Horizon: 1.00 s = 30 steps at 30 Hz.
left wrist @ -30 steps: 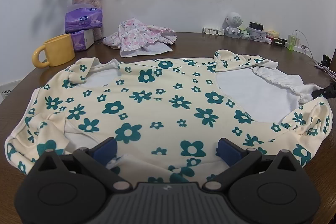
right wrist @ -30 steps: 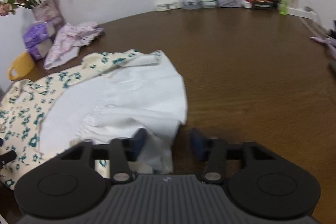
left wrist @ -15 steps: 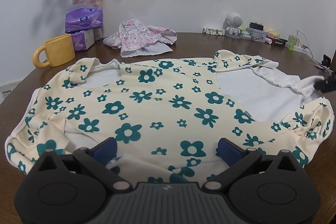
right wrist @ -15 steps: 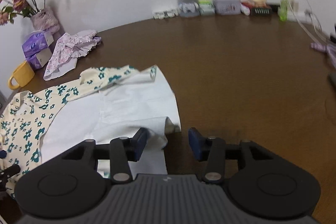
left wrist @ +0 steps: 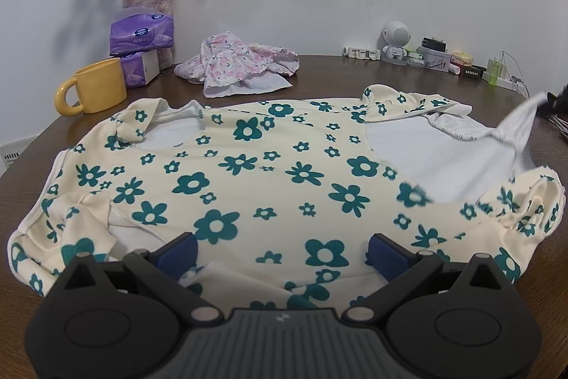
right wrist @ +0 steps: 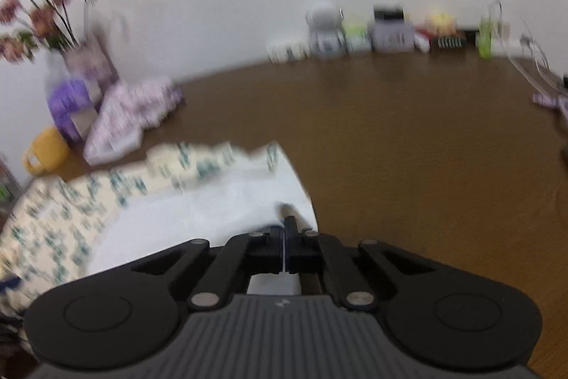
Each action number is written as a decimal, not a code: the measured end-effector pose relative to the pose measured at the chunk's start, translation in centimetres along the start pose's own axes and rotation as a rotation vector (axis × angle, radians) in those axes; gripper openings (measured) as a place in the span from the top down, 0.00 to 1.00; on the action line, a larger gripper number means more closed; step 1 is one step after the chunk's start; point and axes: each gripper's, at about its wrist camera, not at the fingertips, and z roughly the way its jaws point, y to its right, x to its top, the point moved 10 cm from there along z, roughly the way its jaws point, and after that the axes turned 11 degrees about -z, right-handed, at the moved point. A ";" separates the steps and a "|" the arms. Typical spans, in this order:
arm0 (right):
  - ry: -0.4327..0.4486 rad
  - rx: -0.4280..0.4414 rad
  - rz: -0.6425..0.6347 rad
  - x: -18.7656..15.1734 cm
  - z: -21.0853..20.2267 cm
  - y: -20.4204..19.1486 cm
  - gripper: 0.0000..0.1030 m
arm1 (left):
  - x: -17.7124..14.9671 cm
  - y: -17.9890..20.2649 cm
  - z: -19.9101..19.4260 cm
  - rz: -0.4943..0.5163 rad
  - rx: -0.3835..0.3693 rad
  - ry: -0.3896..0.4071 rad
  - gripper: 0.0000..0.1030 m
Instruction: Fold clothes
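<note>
Fabric of the flowered dress [left wrist: 248, 173] lies spread on the tabletop [right wrist: 408, 130] ahead of my spread left claw [left wrist: 282, 251]. My right claw [right wrist: 285, 229] pinches its white lining [right wrist: 227, 212]; I should lift evenly, keeping the corner taut.

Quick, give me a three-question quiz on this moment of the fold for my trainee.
1. True or false: the right gripper is shut on the floral garment.
2. The left gripper is: A) open over the near hem, B) shut on a sleeve.
3. What stands beside the yellow mug?

Key: 1 true, it pinches the white inner edge. 2 A. 3 purple tissue packs.
</note>
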 end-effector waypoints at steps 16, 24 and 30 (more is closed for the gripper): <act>-0.080 0.009 0.016 -4.7 1.9 -1.4 0.77 | -0.1 -0.1 -0.1 -0.005 -0.003 0.005 0.00; -0.019 -0.069 -0.056 -4.0 0.1 -2.6 0.87 | -0.1 -0.1 -0.1 -0.003 0.002 0.007 0.00; -0.013 0.089 -0.103 -4.6 -0.1 -7.2 0.85 | -0.1 -0.1 -0.2 -0.006 0.002 0.009 0.00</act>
